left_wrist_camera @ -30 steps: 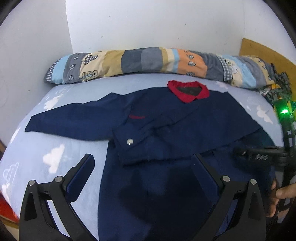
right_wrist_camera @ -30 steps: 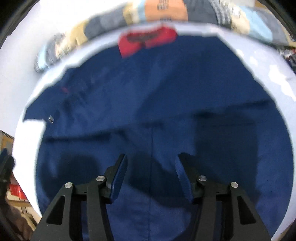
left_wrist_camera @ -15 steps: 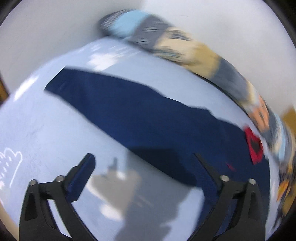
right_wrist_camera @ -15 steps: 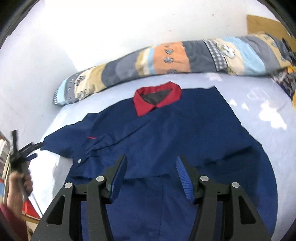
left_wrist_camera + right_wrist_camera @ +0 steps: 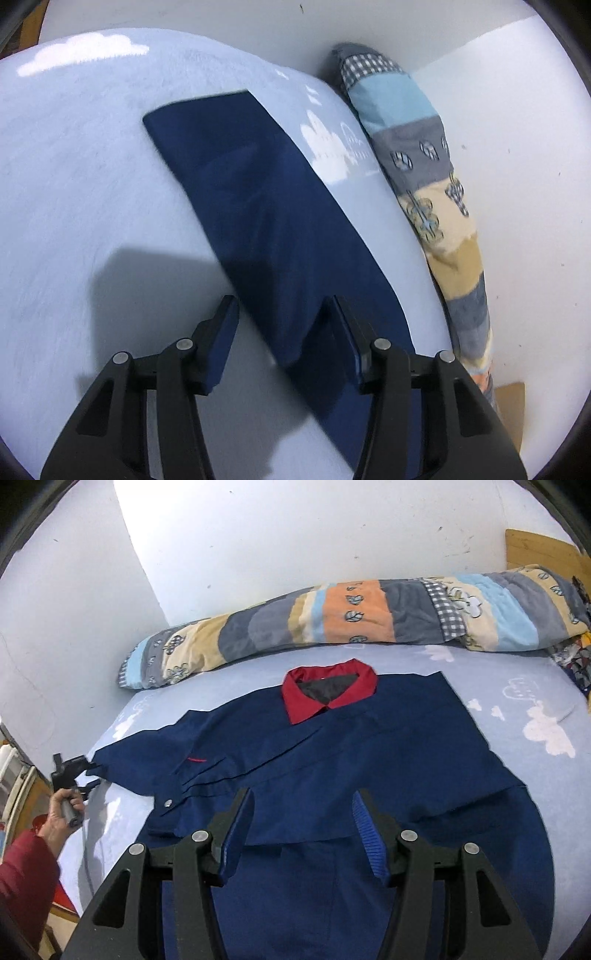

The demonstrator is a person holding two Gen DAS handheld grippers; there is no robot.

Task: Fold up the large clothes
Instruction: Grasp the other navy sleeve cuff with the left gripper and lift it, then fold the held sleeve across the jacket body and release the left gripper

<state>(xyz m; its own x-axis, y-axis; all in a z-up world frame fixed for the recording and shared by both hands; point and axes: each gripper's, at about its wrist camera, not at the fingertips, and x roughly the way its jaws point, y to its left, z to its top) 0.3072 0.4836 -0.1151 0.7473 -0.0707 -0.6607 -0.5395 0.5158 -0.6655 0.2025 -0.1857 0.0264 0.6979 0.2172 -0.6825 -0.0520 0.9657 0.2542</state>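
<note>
A navy jacket (image 5: 369,760) with a red collar (image 5: 328,694) lies spread on the bed, one sleeve folded across its chest. The other sleeve (image 5: 266,206) stretches out flat towards the bed's left side. My left gripper (image 5: 284,325) hovers over this sleeve with a finger on either side; its jaws are closing and the pads do not press the cloth. The right wrist view shows that gripper (image 5: 90,773) at the sleeve's end, held by a hand (image 5: 61,812). My right gripper (image 5: 303,827) stands open above the jacket's lower front, with nothing between its fingers.
The bed has a light blue sheet (image 5: 74,184) with white clouds. A long patchwork bolster (image 5: 332,620) lies along the white wall at the back. A wooden board (image 5: 539,550) stands at the far right. The person's red sleeve (image 5: 22,871) is at the left edge.
My left gripper swung from over the jacket's front to the outstretched sleeve, rolled, and its jaws narrowed. The right gripper tilted up and then held still, and the whole jacket came into its view.
</note>
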